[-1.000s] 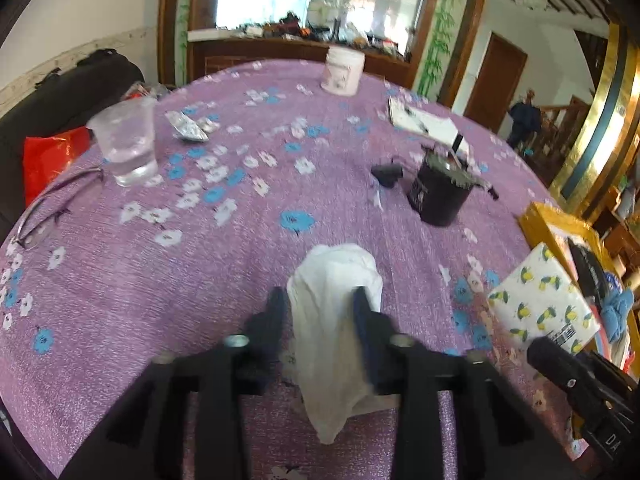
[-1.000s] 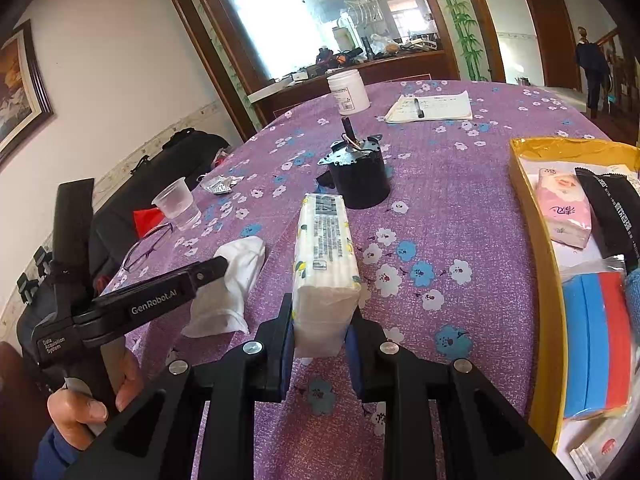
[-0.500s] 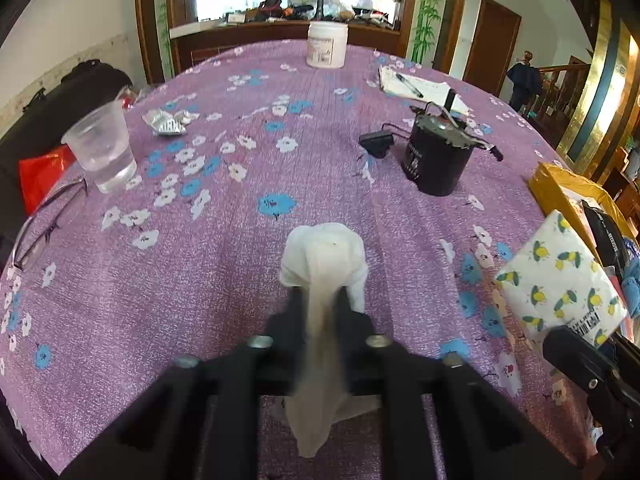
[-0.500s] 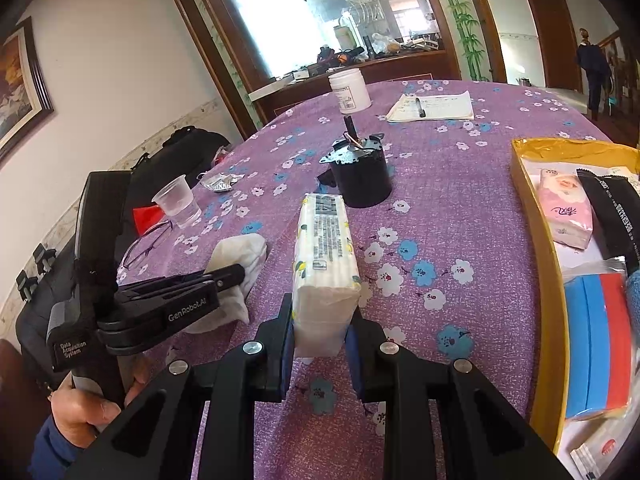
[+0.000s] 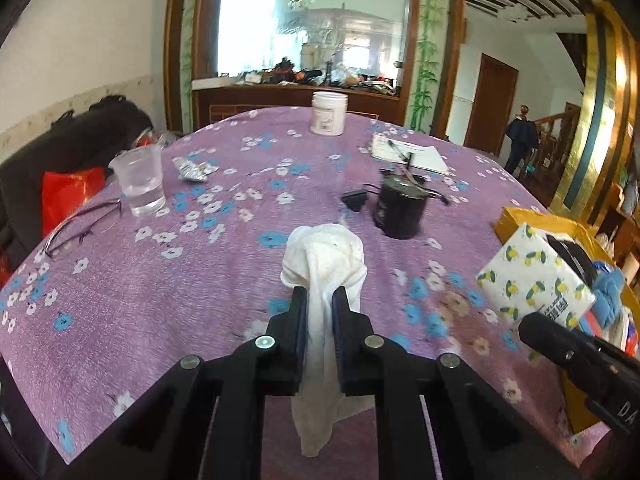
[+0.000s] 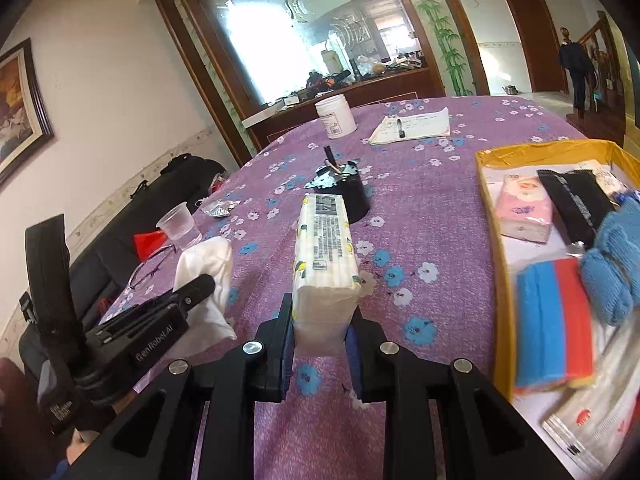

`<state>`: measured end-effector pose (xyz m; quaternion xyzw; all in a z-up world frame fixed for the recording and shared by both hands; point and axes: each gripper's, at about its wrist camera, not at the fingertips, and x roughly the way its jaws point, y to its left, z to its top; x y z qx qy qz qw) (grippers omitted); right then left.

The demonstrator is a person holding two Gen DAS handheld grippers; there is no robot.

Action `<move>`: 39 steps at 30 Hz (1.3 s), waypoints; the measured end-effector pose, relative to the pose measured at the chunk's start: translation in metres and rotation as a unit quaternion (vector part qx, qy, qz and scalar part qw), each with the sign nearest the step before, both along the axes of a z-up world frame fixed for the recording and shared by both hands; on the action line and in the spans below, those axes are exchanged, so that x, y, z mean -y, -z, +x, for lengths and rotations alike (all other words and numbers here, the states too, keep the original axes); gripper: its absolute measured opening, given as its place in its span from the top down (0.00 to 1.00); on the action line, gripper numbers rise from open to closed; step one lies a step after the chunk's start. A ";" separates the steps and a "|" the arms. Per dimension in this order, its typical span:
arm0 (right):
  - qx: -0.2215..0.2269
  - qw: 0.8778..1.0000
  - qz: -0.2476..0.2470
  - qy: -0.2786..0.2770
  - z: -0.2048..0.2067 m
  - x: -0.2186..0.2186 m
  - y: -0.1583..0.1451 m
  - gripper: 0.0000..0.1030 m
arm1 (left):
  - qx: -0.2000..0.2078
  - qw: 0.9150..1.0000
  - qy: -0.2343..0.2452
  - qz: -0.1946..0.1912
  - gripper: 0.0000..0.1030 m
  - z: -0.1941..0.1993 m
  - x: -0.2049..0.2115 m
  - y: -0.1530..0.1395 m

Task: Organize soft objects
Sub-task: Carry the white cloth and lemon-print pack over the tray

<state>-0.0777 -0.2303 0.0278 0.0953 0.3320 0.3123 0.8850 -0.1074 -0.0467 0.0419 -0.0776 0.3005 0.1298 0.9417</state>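
My left gripper is shut on a white cloth and holds it above the purple flowered tablecloth; the cloth hangs down between the fingers. It also shows in the right wrist view. My right gripper is shut on a white tissue pack with lemon print, held above the table; the pack also shows in the left wrist view. A yellow box at the right holds a pink tissue pack, a blue-and-red sponge and a blue knit item.
On the table stand a black pot, a clear plastic cup, glasses, a white jar and a notepad with pen. A black bag and a red bag lie off the table's left edge.
My left gripper has closed on the white cloth and lifted it off the table. My right gripper, holding the tissue pack, has shifted toward the yellow box.
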 end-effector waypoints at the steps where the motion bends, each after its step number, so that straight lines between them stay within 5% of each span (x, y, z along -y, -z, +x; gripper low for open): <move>1: 0.001 1.000 0.000 0.004 -0.002 0.004 -0.001 0.76 | 0.001 1.000 0.002 0.004 0.89 0.000 0.004 0.000; 39: 0.007 0.995 0.067 0.068 -0.017 0.102 -0.021 0.76 | 0.044 0.988 0.068 0.129 0.88 -0.016 0.112 -0.027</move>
